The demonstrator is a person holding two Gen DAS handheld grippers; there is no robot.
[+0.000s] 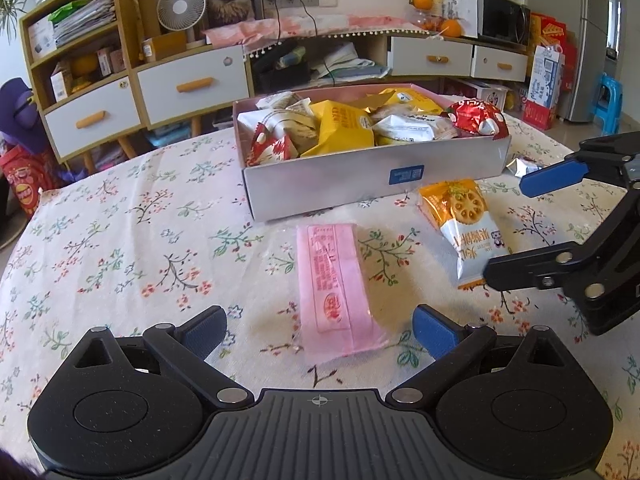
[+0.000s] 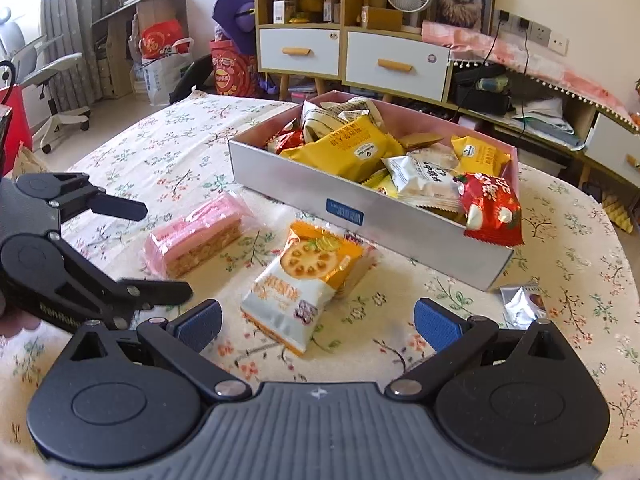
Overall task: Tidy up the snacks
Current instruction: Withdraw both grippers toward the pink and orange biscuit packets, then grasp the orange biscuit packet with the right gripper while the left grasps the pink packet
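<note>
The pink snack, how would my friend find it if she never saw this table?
Start at the big silver box full of snacks on the flowery tablecloth. Just in front of it lie two packets. The pink snack is the long, flat bar in clear wrap, while its neighbour is an orange-and-white bag picturing a round biscuit.

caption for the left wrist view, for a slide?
Open left gripper lined up on pink wafer pack; open right gripper beside cracker bag; full snack box behind.

My left gripper (image 1: 320,330) and right gripper (image 2: 318,322) both held low and level, jaws spread wide, nothing between them.
</note>
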